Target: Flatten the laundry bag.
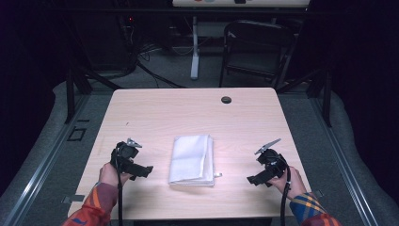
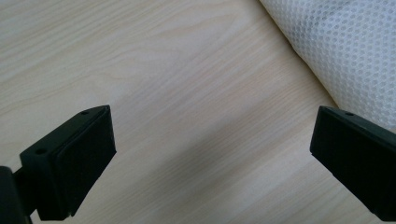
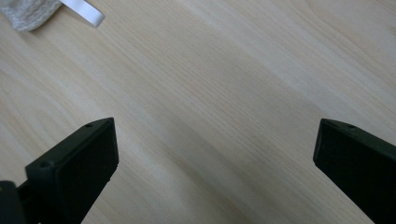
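Note:
A folded white cloth [image 1: 192, 159] lies in the middle of the light wooden table [image 1: 188, 113], with a small white tag at its near right corner. My left gripper [image 1: 146, 170] rests low over the table to the cloth's left, jaws wide open with only bare wood between them. In the left gripper view the cloth's mesh weave [image 2: 341, 51] fills the upper right, just beyond the gripper [image 2: 212, 158]. My right gripper [image 1: 252, 179] is open to the cloth's right. The right gripper view has the gripper [image 3: 217, 161] over bare wood, with the cloth corner [image 3: 28, 11] and tag [image 3: 86, 11] at upper left.
A dark round grommet hole [image 1: 226, 100] sits near the table's far edge. Beyond the table stand a black folding chair [image 1: 256, 47] and a white desk leg [image 1: 195, 47], with cables on the floor. Grey carpet surrounds the table.

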Demonstrator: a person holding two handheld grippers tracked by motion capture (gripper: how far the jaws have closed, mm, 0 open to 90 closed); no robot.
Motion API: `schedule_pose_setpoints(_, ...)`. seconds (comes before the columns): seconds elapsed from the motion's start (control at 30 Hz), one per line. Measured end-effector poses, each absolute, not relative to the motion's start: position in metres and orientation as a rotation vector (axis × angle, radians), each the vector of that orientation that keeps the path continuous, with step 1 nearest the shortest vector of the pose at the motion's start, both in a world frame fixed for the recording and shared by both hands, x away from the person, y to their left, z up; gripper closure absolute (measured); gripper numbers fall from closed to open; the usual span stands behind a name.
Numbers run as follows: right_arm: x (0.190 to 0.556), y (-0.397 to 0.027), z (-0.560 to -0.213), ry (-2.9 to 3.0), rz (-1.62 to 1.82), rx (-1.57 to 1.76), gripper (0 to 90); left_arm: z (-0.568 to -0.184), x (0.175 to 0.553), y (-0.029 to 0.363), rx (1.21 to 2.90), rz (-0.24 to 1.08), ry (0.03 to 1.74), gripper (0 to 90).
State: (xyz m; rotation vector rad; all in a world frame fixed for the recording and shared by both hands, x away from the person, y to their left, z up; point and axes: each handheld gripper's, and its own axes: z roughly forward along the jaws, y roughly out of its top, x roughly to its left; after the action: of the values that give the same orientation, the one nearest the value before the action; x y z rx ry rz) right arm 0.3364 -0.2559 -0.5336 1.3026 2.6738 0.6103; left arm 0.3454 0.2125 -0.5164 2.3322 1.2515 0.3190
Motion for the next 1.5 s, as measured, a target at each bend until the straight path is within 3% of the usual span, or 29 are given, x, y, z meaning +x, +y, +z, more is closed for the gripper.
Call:
schedule_pose_setpoints(0.33,0.335,-0.249,-0.532,2.694,0.647,1.264,0.0,-0.51,0.342,0.196,2.339,0.35,1.139,0.0)
schedule_pose_setpoints(1.13,0.333,-0.238,-0.535,2.751,0.633,1.249,0.9,-0.518,0.335,0.119,2.421,0.178,0.839,3.6)
schedule_pose_setpoints(1.5,0.332,-0.233,-0.534,2.769,0.636,1.217,2.8,-0.525,0.335,0.086,2.479,0.18,0.734,14.1)
